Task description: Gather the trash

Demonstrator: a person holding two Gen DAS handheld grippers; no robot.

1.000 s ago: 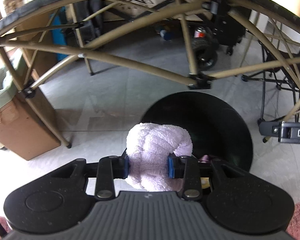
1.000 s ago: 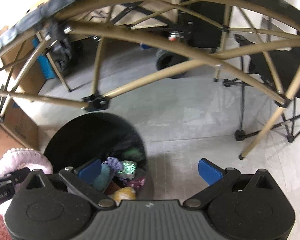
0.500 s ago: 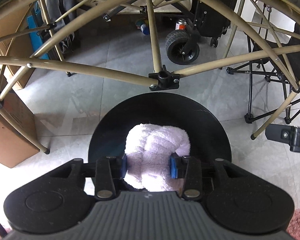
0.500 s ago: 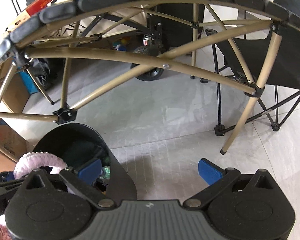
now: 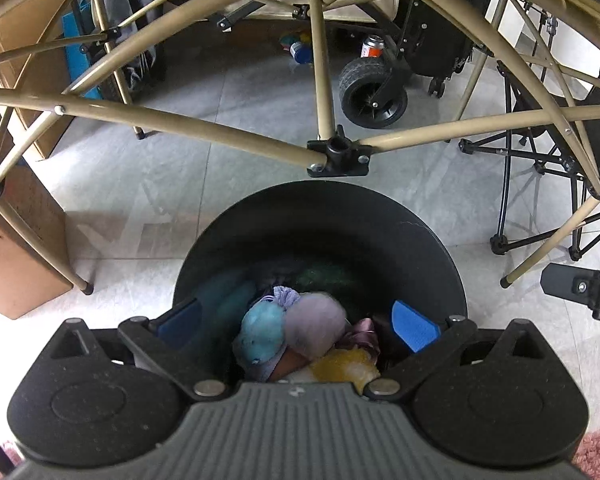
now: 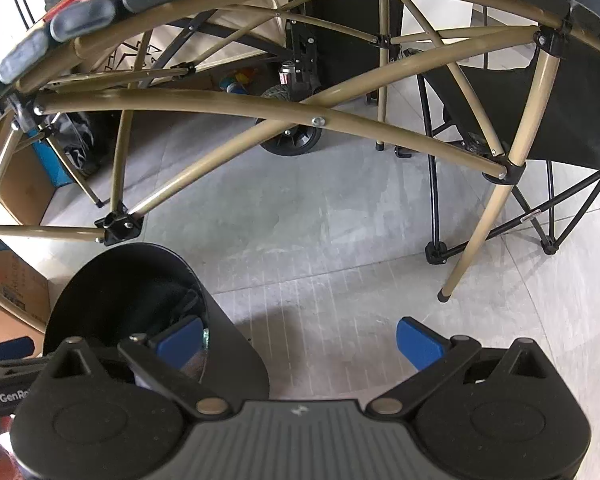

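Note:
My left gripper [image 5: 296, 322] is open and empty, right above the mouth of a black round bin [image 5: 432, 248]. The pale purple towel ball [image 5: 314, 322] lies inside the bin beside a teal ball [image 5: 262, 334], a yellow item [image 5: 342, 364] and other cloth scraps. My right gripper [image 6: 298, 342] is open and empty over the grey floor, to the right of the same bin [image 6: 100, 276]. Its left finger [image 6: 180, 340] overlaps the bin's rim in this view.
A tan folding table frame [image 5: 204, 128] arches over the bin, with a black joint [image 5: 338, 152] just behind it. Cardboard boxes [image 5: 16, 256] stand at the left. A black wheel [image 5: 370, 92] and a folding chair [image 6: 556, 104] stand behind. Pink rug [image 5: 598, 452] lies at the bottom right.
My left gripper moved over the bin, opened and let go of the purple towel ball, which now lies in the bin. My right gripper stayed open and drifted right.

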